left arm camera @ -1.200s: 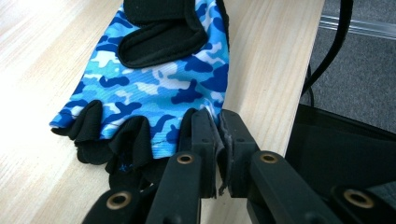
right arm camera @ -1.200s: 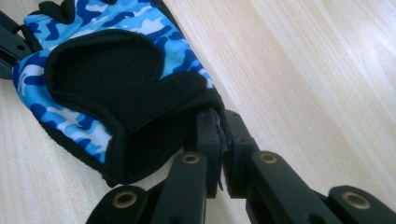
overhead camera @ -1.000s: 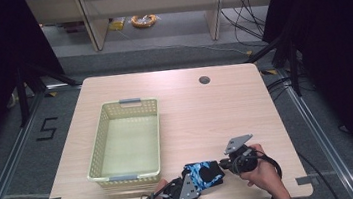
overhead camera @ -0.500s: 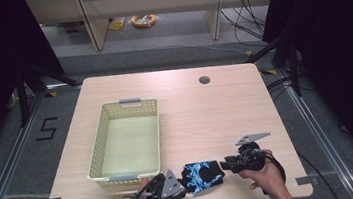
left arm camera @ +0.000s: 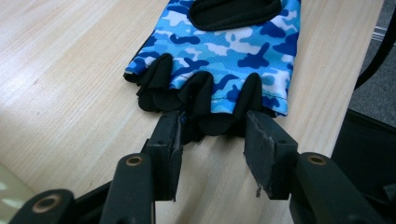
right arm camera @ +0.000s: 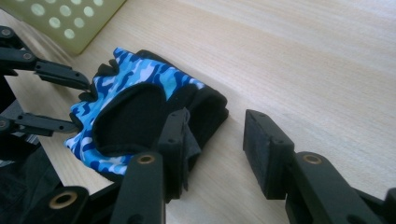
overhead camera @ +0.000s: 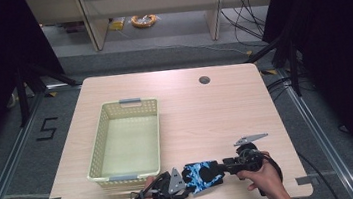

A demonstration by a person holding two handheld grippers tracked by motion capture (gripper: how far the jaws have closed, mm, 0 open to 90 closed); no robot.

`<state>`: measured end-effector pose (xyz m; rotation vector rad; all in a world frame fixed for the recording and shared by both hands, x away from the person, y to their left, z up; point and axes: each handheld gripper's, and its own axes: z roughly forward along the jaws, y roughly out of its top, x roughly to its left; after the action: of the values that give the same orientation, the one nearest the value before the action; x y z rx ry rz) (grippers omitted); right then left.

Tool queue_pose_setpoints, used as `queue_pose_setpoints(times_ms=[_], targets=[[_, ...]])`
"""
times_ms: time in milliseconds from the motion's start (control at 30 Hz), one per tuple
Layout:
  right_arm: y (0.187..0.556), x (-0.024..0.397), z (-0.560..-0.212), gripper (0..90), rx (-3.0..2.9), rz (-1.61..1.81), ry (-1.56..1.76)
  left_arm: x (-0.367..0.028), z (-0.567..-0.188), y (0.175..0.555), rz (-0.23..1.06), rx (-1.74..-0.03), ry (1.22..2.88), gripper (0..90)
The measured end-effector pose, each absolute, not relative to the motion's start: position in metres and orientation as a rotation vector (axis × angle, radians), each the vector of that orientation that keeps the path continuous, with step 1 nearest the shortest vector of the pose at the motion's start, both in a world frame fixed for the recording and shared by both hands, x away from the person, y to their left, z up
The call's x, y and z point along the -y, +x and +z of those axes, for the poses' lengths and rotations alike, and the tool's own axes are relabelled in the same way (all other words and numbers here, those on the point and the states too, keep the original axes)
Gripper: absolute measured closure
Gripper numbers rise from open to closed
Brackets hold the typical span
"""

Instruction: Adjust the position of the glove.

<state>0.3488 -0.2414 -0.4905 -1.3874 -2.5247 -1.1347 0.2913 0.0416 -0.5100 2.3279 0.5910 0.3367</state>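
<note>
A blue camouflage fingerless glove (overhead camera: 202,175) with black trim lies flat on the wooden table (overhead camera: 206,116) near its front edge. My left gripper (overhead camera: 183,181) is at the glove's finger end. Its jaws have just been opening, and in the left gripper view (left arm camera: 212,123) the black finger stubs of the glove (left arm camera: 224,46) lie loose between the tips. My right gripper (overhead camera: 225,165) is at the cuff end. Its jaws have also just been opening. In the right gripper view (right arm camera: 215,126) the glove (right arm camera: 135,116) rests against the left jaw, with bare wood in the gap.
A pale yellow mesh basket (overhead camera: 98,143) with nothing in it stands left of the glove, its near corner (right arm camera: 70,23) close to the left gripper. A round cable hole (overhead camera: 204,80) is at the table's back right. The table's front edge lies just beneath both hands.
Both grippers held the glove pinched between them a second ago. Their jaws have since spread and let it go, and the right gripper has drawn back slightly to the right.
</note>
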Motion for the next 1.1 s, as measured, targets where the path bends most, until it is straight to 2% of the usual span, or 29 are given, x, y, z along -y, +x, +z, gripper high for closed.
queue_pose_setpoints(times_ms=[133,267,500,700,733,967,1033,1067,1100], targets=[[0.35,0.24,-0.493,61.9,2.525,-1.135,-1.393,-0.038,-0.51,0.294,0.36,-0.601,2.331,48.9],[0.351,0.24,-0.497,62.6,2.502,-1.129,-1.371,-0.034,-0.51,0.294,0.373,-0.603,2.326,50.0],[0.351,0.235,-0.502,63.7,2.475,-1.119,-1.365,-0.032,-0.511,0.299,0.311,-0.645,2.307,47.5],[0.349,0.231,-0.504,65.4,2.47,-1.113,-1.349,-0.033,-0.511,0.304,0.219,-0.621,2.313,52.5],[0.349,0.231,-0.505,66.0,2.462,-1.122,-1.357,-0.034,-0.51,0.304,0.248,-0.615,2.323,53.3],[0.348,0.23,-0.509,76.8,2.445,-1.147,-1.341,-0.034,-0.511,0.301,0.262,-0.587,2.31,75.1],[0.348,0.231,-0.509,80.5,2.459,-1.149,-1.334,-0.033,-0.511,0.3,0.279,-0.57,2.301,77.6],[0.348,0.231,-0.51,85.4,2.461,-1.178,-1.307,-0.032,-0.512,0.298,0.284,-0.586,2.294,79.2],[0.348,0.231,-0.51,85.4,2.461,-1.178,-1.307,-0.032,-0.512,0.298,0.293,-0.573,2.303,79.2]])
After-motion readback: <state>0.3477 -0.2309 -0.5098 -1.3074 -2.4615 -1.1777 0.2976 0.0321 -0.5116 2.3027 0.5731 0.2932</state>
